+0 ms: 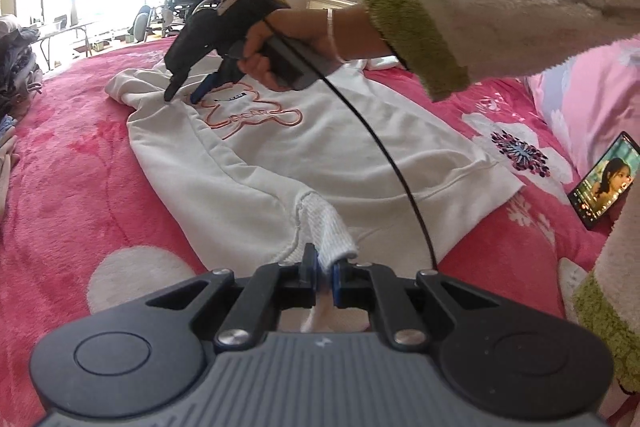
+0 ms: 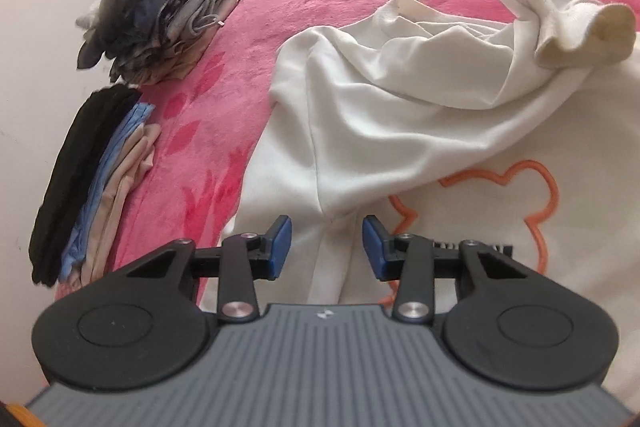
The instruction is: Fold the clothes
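A white sweatshirt [image 1: 320, 147] with an orange bear outline [image 1: 248, 115] lies spread on the pink blanket. My left gripper [image 1: 325, 269] is shut on its ribbed cuff [image 1: 328, 227] at the near edge. A hand in a fluffy sleeve holds my right gripper [image 1: 182, 95], tips down on the sweatshirt's far shoulder. In the right wrist view, the right gripper [image 2: 326, 239] stands open over a seam of the sweatshirt [image 2: 400, 107]. Cloth lies under the gap, and the blue pads are clear of it. The other sleeve's cuff [image 2: 580, 35] lies crumpled beyond, near the bear outline [image 2: 536, 195].
The pink flowered blanket [image 1: 80, 167] covers the bed. A phone [image 1: 604, 183] with a lit screen lies at the right, near a pink pillow [image 1: 592, 99]. Two piles of folded clothes [image 2: 168, 15] [image 2: 92, 183] sit against the wall at the bed's edge.
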Demonstrator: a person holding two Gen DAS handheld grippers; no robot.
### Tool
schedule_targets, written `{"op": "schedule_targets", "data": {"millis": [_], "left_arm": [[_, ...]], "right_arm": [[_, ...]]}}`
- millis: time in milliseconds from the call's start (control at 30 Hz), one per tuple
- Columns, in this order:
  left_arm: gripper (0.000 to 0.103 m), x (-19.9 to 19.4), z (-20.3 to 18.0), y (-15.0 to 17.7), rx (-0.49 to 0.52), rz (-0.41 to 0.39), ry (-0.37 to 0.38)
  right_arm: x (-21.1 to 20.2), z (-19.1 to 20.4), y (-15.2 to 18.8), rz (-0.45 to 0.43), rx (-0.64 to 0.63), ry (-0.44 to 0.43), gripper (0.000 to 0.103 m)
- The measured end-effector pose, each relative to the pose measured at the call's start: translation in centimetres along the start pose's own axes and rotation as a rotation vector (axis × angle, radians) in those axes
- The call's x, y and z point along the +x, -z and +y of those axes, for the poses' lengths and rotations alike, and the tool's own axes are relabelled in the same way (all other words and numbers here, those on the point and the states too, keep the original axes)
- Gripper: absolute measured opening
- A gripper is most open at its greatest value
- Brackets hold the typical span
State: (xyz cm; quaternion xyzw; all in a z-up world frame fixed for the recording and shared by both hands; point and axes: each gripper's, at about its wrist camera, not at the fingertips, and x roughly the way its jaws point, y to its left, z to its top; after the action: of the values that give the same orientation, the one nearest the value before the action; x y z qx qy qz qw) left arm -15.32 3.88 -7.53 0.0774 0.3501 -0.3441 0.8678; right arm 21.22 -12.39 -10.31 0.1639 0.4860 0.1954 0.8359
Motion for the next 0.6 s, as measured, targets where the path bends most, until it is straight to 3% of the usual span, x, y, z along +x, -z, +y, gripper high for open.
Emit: {"op": "schedule_targets", "data": {"millis": [100,367,600], "left_arm": [[0.008,0.3,0.1,0.0,-0.005,0.003,0.010],[0.007,0.6,0.0,0.0,-0.014,0.003,0.021],[0.007,-0.8,0.0,0.2,0.000,-0.003,-0.025]], "right_arm": [[0.6,-0.8,-0.7,-0.008,0.082,-0.005,0.036],[1.5,-1.7,-1.9,-0.031,0.153,-0.037,0.006],[-2.4,0.1,-4.6,-0.163,0.128,-0.226,0.005]]}}
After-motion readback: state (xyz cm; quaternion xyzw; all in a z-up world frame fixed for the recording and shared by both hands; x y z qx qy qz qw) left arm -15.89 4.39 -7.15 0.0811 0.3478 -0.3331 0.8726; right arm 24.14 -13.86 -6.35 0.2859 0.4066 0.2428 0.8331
